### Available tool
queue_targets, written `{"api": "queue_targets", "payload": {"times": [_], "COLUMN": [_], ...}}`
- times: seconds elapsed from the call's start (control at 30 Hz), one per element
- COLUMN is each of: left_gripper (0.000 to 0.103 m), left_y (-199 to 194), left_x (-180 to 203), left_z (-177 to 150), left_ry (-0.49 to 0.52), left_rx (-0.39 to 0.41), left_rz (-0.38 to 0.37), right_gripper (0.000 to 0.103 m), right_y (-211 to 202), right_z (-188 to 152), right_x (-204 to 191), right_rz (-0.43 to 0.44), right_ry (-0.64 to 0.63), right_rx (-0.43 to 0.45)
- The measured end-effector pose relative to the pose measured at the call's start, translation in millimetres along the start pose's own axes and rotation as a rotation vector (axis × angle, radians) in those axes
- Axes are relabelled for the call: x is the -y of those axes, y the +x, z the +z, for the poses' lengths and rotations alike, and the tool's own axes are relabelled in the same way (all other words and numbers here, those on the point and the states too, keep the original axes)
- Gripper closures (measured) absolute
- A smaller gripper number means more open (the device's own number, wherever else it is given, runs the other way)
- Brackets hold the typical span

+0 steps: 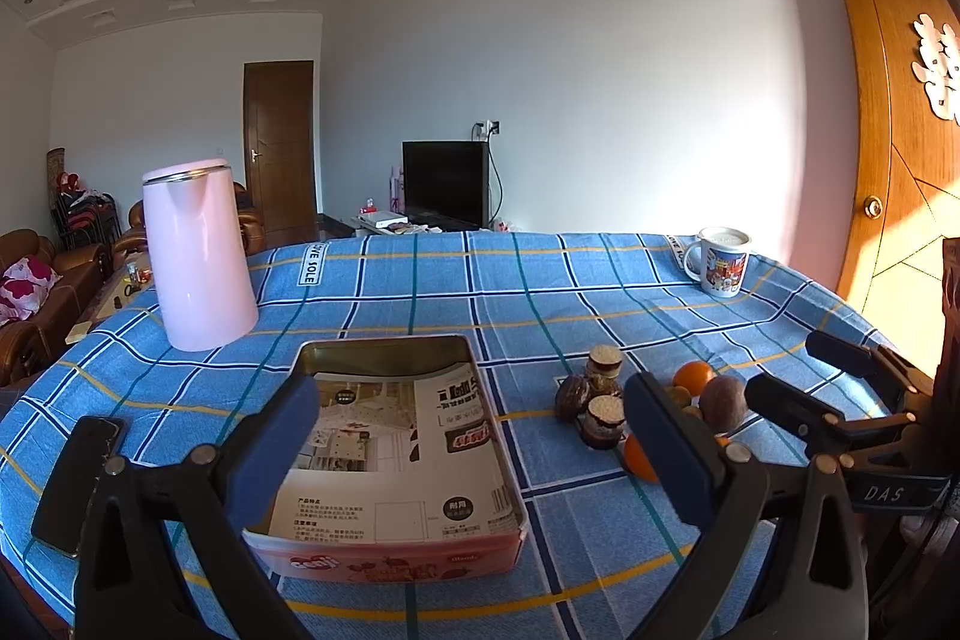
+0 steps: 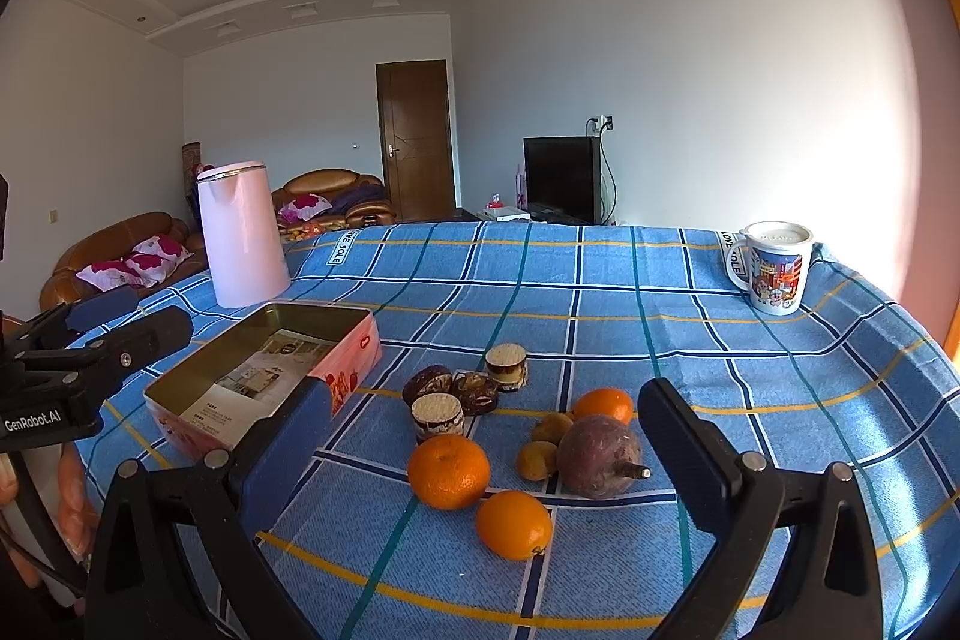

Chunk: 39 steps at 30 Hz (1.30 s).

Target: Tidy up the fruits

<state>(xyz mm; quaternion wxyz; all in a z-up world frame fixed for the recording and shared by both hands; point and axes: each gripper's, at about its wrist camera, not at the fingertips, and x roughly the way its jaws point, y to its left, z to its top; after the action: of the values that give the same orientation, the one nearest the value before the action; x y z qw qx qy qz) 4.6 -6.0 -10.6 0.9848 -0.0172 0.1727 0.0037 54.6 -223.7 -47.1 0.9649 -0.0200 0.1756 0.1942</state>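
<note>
An open pink tin box [image 1: 384, 358] lined with printed paper lies on the blue checked tablecloth; it also shows in the right wrist view [image 2: 354, 340]. Right of it lie three oranges [image 2: 449, 471] [image 2: 514, 524] [image 2: 604, 405], a purple passion fruit [image 2: 597, 455], two small brown fruits [image 2: 537, 459] and several dark wrapped cakes [image 2: 438, 415]. My left gripper [image 1: 471, 451] is open and empty, hovering over the box's near end. My right gripper [image 2: 486, 451] is open and empty, hovering just before the fruit pile. The right gripper also shows in the left wrist view [image 1: 840, 388].
A pink kettle [image 1: 198, 253] stands at the far left of the table. A printed mug [image 2: 777, 267] stands at the far right. A black phone [image 1: 78, 484] lies near the left front edge. Sofas, a TV and doors lie beyond the table.
</note>
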Motion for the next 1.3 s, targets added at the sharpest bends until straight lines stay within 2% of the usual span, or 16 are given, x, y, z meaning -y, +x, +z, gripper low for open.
{"api": "queue_targets", "payload": {"times": [0.4,0.73,0.93,0.97,1.07,1.17,1.3], "left_gripper": [0.0,0.0,0.003,0.008,0.015,0.016,0.021], "left_y": [10.6,43.7,69.9,73.9,87.8,97.6,108.3], "left_x": [9.6,53.9,80.6,83.4,88.9,90.2,90.8], "left_z": [-4.7,-16.9,-23.4,-24.6,-27.4,-30.4,-33.8], "left_ry": [0.001,0.057,0.098,0.102,0.091,0.072,0.061], "left_rx": [-0.025,-0.106,-0.171,-0.186,-0.245,-0.28,-0.316], "left_rz": [-0.024,-0.147,-0.19,-0.198,-0.232,-0.253,-0.257], "right_gripper": [0.001,0.001,0.002,0.004,0.021,0.031,0.031], "right_y": [3.8,11.3,30.4,34.6,49.5,62.1,66.8], "right_z": [-3.4,-19.0,-22.4,-22.1,-22.1,-25.4,-24.9], "right_x": [5.8,76.8,86.2,83.8,78.6,79.1,80.7], "right_rz": [-0.015,-0.167,-0.112,-0.103,-0.083,-0.06,-0.031], "right_ry": [-0.007,0.124,0.158,0.151,0.125,0.124,0.135], "right_rx": [-0.017,-0.049,-0.111,-0.122,-0.18,-0.242,-0.265]}}
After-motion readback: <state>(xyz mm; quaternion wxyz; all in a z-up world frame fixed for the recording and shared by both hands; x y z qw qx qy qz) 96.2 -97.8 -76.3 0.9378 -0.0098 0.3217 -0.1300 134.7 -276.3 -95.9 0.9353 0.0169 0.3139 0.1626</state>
